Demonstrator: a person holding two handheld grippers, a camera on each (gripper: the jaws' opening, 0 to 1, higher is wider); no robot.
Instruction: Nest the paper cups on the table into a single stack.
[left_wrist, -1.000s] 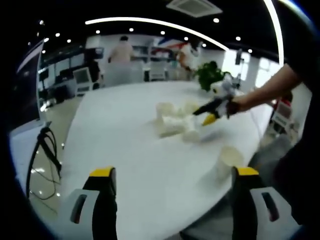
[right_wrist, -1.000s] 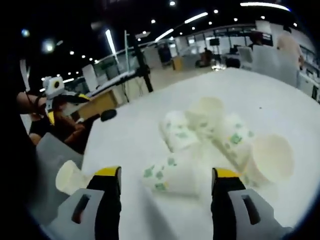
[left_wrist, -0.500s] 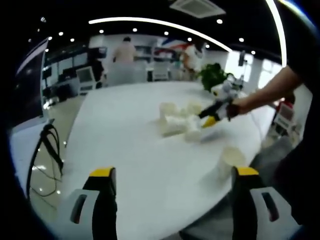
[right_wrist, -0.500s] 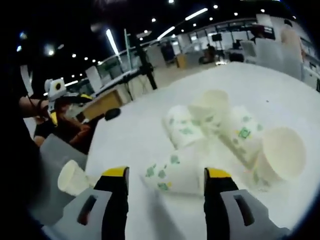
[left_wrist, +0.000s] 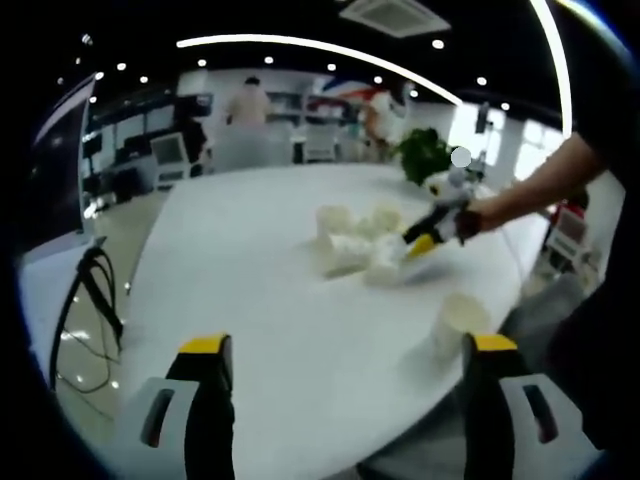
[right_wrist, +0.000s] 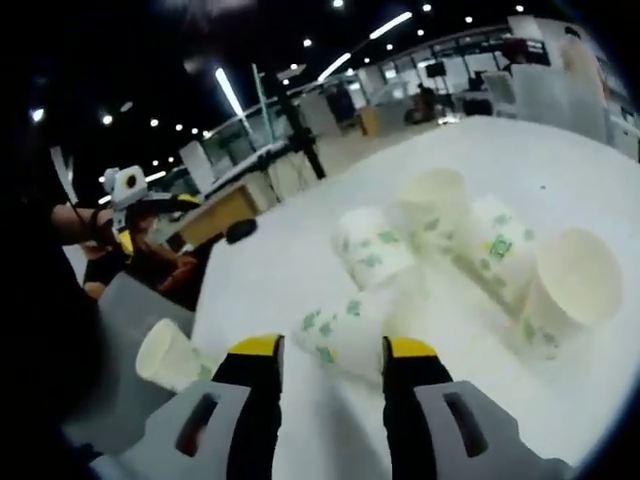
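Several white paper cups with green prints lie in a loose cluster in the middle of the white table. One more cup stands apart near the table's edge. My left gripper is open, well short of the cluster, with nothing between its jaws. My right gripper has its jaws narrowed around a cup lying on its side; contact is unclear. Behind it lie other cups, one with its mouth toward me. The right gripper reaches the cluster from the right.
A potted plant stands at the table's far right. People and chairs are beyond the far edge. Cables hang left of the table. A person's arm stretches over the right edge. The lone cup sits near the edge.
The right gripper's jaws have drawn steadily closer together and moved in around the lying cup. The left gripper has stayed open and nearly still.
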